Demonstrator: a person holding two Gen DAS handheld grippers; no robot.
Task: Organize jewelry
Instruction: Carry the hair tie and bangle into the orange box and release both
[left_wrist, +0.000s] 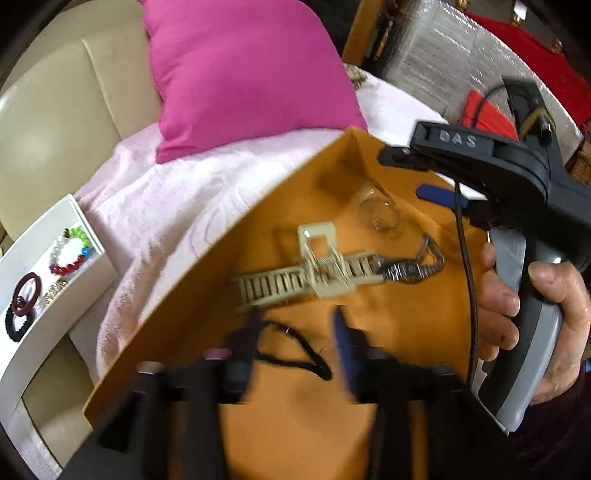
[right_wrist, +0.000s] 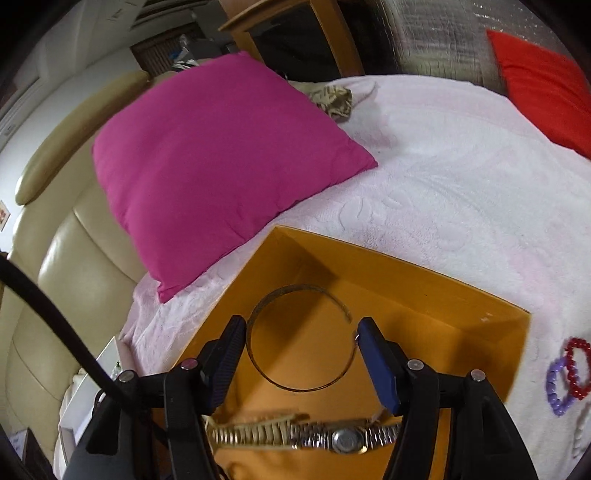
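Observation:
An orange tray (left_wrist: 207, 273) lies on the pink bedspread. In it are a cream hair clip (left_wrist: 317, 266), a silver watch (left_wrist: 410, 271), a thin bangle (left_wrist: 376, 214) and a black cord (left_wrist: 295, 354). My left gripper (left_wrist: 295, 339) is open just above the black cord. In the right wrist view my right gripper (right_wrist: 301, 354) is open with its fingers either side of the bangle (right_wrist: 301, 386), over the orange tray (right_wrist: 424, 295). The watch (right_wrist: 343, 439) and hair clip (right_wrist: 251, 432) lie below it. The right gripper (left_wrist: 424, 177) also shows in the left wrist view.
A white tray (left_wrist: 40, 295) at the left holds beaded bracelets (left_wrist: 70, 251) and dark hair ties (left_wrist: 22, 306). A magenta pillow (right_wrist: 221, 166) lies behind the orange tray. Red and purple bead bracelets (right_wrist: 569, 373) lie on the bedspread at right. A red cushion (right_wrist: 546, 88) is far right.

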